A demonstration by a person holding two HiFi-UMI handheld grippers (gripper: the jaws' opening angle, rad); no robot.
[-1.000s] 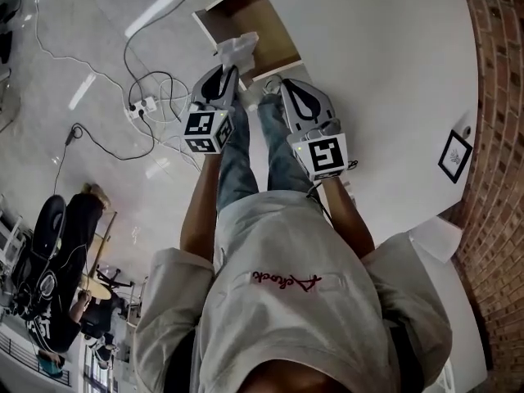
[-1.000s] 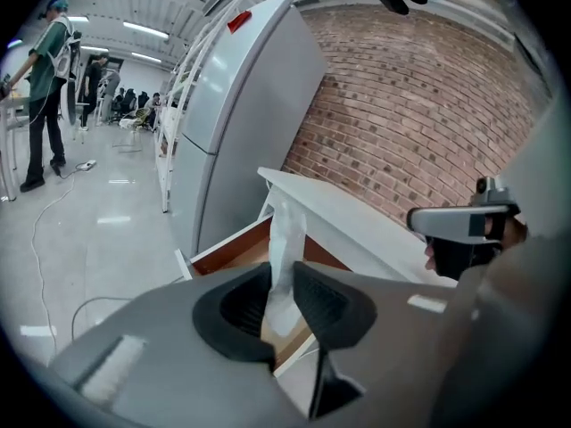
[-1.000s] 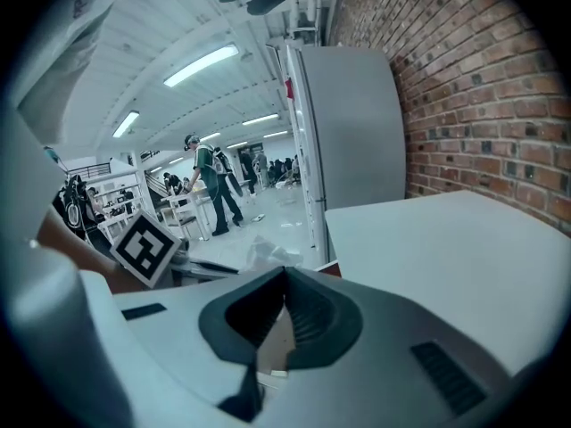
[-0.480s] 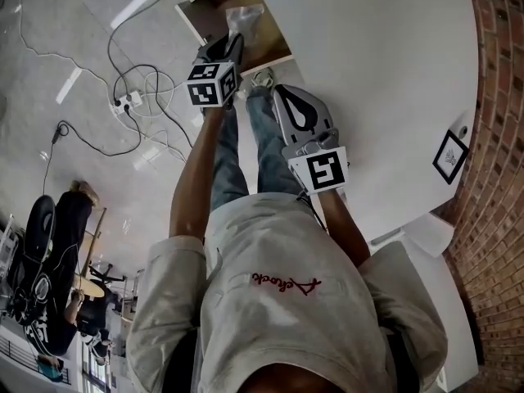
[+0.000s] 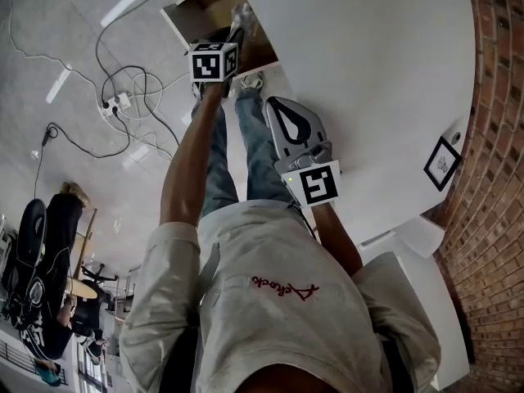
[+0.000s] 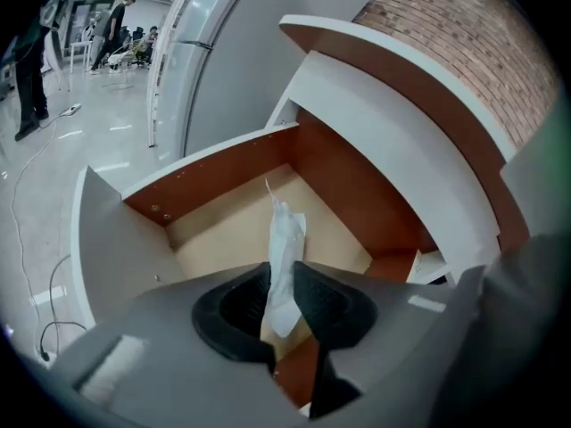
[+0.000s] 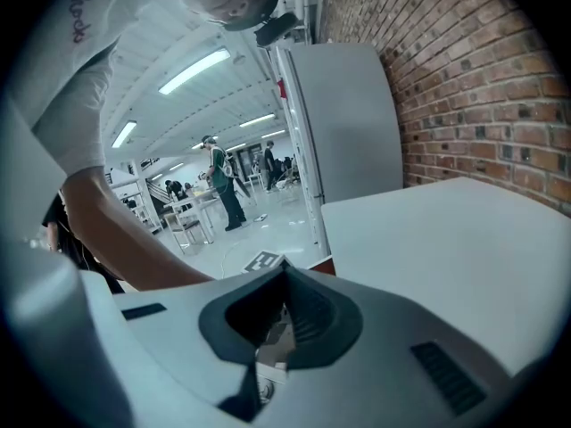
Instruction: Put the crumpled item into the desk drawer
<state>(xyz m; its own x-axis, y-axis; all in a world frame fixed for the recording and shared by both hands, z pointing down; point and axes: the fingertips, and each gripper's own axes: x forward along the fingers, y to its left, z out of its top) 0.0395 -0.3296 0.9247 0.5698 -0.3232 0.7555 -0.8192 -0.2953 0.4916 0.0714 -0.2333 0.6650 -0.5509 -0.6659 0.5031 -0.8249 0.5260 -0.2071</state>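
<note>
In the head view, the left gripper (image 5: pixel 237 28) is now carried further out over the open drawer (image 5: pixel 201 11). In the left gripper view, the item (image 6: pixel 284 239) is pinched between the jaws above the drawer floor, so release is judged to be next. In the right gripper view, the right gripper (image 7: pixel 283 273) is seen with jaws together on nothing.

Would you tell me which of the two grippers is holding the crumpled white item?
The left gripper, shut on the crumpled white item over the open drawer; the right gripper is shut and empty.

Part of the crumpled item (image 6: pixel 287 239) squeezed out of sight between the jaws of the left claw (image 6: pixel 284 270), near floor of the drawer (image 6: pixel 223 230) hidden under that claw, far-off people (image 6: pixel 114 20) too small to tell
</note>
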